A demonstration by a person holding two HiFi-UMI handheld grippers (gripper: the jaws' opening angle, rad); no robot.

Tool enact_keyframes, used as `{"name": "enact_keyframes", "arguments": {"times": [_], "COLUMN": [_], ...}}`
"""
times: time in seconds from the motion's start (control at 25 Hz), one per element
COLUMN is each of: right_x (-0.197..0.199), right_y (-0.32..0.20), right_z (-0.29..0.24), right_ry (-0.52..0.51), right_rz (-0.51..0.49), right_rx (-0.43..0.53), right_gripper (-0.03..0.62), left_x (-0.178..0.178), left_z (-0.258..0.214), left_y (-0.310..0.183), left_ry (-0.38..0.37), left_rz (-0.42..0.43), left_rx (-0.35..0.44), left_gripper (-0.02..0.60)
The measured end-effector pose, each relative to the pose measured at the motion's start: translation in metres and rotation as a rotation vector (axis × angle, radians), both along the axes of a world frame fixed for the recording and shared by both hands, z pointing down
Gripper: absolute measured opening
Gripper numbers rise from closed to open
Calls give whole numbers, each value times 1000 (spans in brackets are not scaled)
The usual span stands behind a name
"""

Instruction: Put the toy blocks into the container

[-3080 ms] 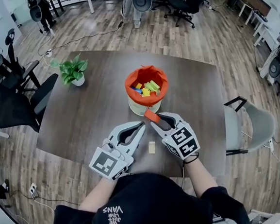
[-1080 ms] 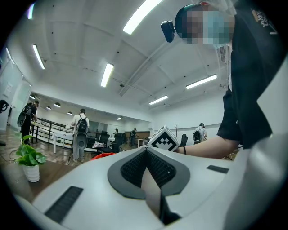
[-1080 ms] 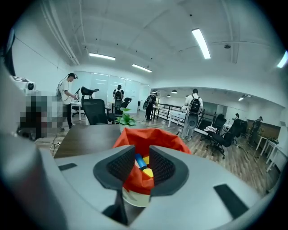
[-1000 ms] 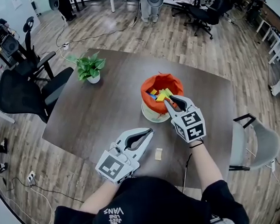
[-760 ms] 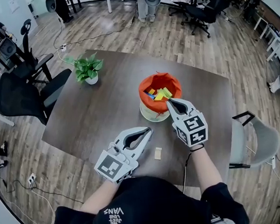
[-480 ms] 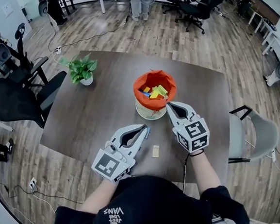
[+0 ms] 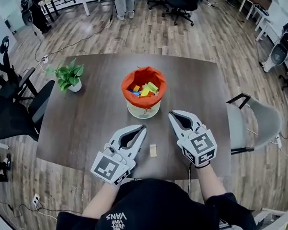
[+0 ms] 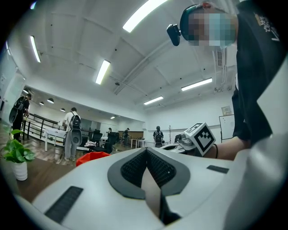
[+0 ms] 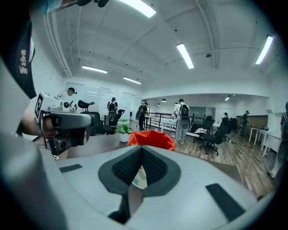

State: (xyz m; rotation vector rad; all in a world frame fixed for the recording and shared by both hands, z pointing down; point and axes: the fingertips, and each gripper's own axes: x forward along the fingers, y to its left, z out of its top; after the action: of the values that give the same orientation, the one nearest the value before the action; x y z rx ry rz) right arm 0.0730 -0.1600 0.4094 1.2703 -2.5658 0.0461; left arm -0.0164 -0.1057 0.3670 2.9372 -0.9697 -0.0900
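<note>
An orange-lined container (image 7: 143, 93) stands mid-table with several coloured blocks (image 7: 144, 90) inside; its orange rim (image 9: 151, 138) shows ahead in the right gripper view. A small pale wooden block (image 7: 153, 150) lies on the table (image 7: 93, 111) between my two grippers. My left gripper (image 7: 143, 127) rests at the near left, shut and empty, its tip pointing toward the container. My right gripper (image 7: 172, 114) hangs just right of the container's near side, jaws together with nothing held. Each gripper sees the other: the right one (image 8: 198, 139) shows in the left gripper view.
A potted plant (image 7: 69, 76) sits at the table's far left corner. Office chairs stand at the left (image 7: 13, 111) and right (image 7: 257, 119) of the table. People (image 9: 182, 117) stand far back in the room.
My right gripper pulled back from over the container toward me and its jaws closed empty; the orange block it carried earlier is gone from it. The left gripper stayed put.
</note>
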Motion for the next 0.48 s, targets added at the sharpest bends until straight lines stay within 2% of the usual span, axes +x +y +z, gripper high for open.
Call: {"name": "enact_keyframes", "arguments": {"times": [0.48], "right_x": [26], "right_y": [44], "right_z": [1], "right_ry": [-63], "right_rz": [89], "right_rx": [-20], "right_gripper": [18], "left_x": [21], "left_z": [0], "left_y": [11], "left_ry": [5], "left_rz": [69], "left_rx": [-7], "left_gripper": [11]}}
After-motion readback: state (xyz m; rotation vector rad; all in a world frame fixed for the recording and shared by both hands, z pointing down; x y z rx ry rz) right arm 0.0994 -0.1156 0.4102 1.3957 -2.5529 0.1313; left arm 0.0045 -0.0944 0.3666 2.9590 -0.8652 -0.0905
